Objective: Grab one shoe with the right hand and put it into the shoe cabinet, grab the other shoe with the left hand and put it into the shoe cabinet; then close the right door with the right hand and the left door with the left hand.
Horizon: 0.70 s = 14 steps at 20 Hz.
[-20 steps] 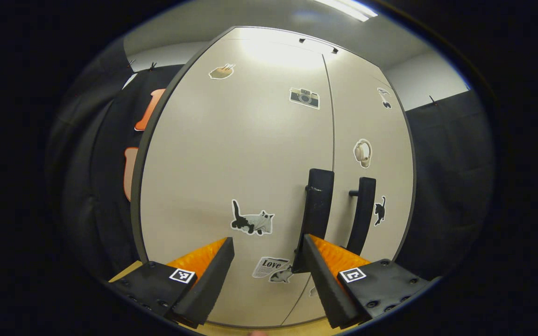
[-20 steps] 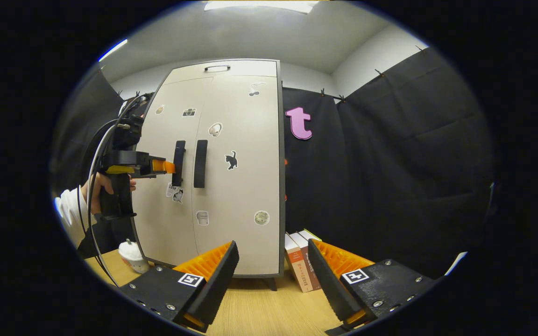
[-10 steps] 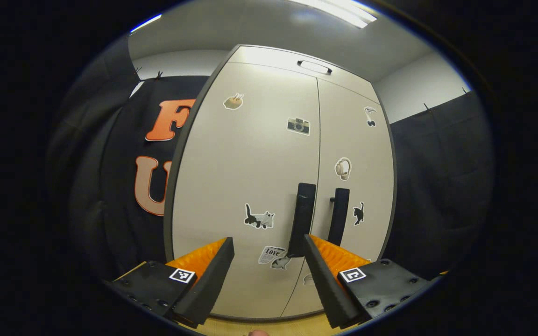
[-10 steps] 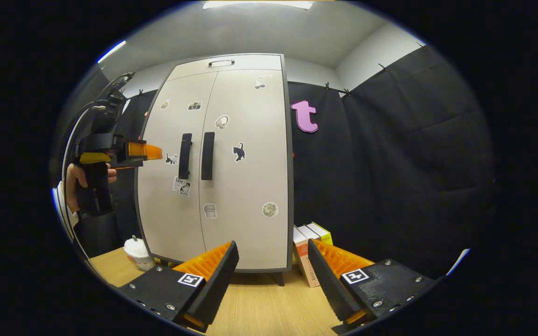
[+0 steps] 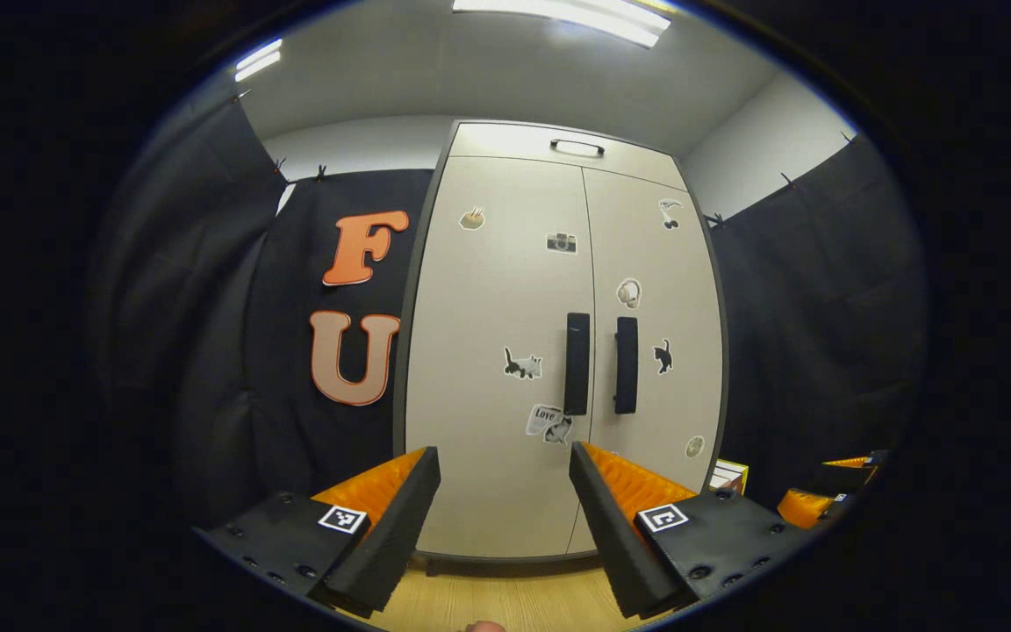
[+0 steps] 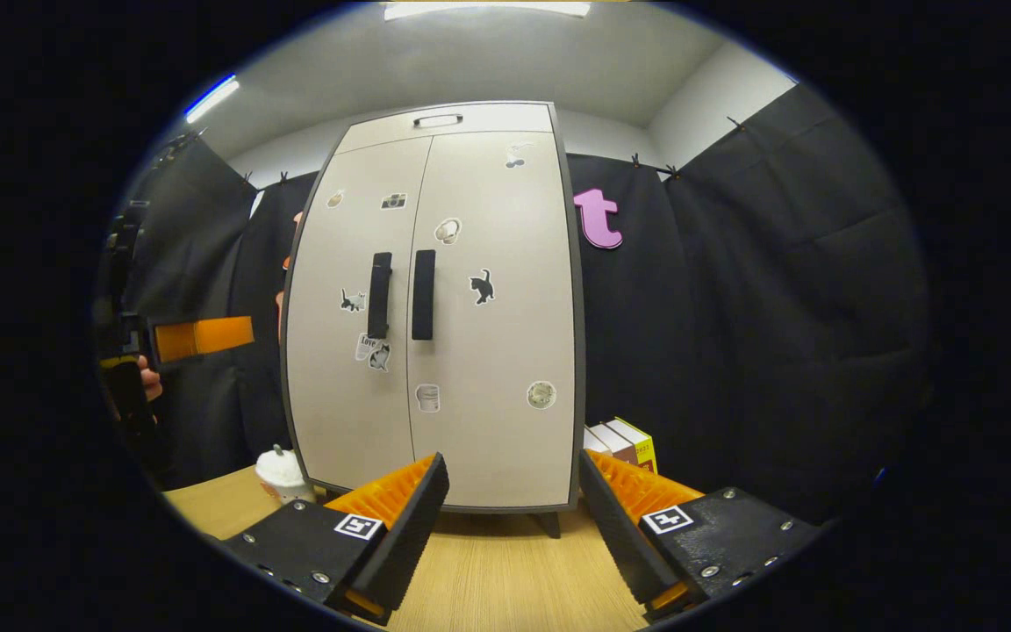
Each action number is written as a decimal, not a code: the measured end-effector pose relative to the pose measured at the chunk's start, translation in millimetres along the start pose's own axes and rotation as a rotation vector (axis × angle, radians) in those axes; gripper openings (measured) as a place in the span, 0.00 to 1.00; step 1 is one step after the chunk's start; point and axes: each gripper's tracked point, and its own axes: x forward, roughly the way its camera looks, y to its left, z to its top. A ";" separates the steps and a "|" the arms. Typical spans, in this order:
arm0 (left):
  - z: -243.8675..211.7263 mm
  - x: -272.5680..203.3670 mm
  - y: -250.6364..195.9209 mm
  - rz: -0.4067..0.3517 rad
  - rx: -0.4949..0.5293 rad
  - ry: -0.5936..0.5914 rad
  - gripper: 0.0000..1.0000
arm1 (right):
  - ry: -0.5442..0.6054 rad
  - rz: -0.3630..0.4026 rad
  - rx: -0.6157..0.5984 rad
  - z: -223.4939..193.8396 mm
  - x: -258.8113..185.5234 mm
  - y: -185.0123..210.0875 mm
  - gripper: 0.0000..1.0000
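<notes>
Beige shoe cabinet [image 5: 505,351] stands at our twelve o'clock, both doors flush. We hold left gripper [image 5: 504,505] and right gripper [image 6: 512,509] with jaws apart, empty.

The cabinet [image 6: 488,351] is pale beige with a dark grey edge, and its two handles [image 6: 423,294] are black. Small stickers dot the doors: a black cat [image 6: 482,287], a black-and-white cat [image 5: 522,363], a grey camera [image 5: 562,243]. The counter [image 6: 497,579] is light wood grain. Beside the cabinet stand books [image 6: 624,441] in white, red and yellow. A white cup [image 6: 281,475] sits at the cabinet's other side
</notes>
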 end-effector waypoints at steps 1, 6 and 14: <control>-2.6 -2.8 -0.8 0.001 -0.006 0.004 0.96 | -0.004 0.002 -0.002 0.2 -0.8 1.1 0.92; -21.9 -19.9 -2.7 0.015 -0.031 0.074 0.97 | 0.006 0.013 -0.013 -3.9 -7.2 6.0 0.92; -29.3 -30.2 -8.3 0.025 -0.069 0.098 0.96 | 0.004 -0.007 -0.001 -3.0 -17.9 -3.4 0.92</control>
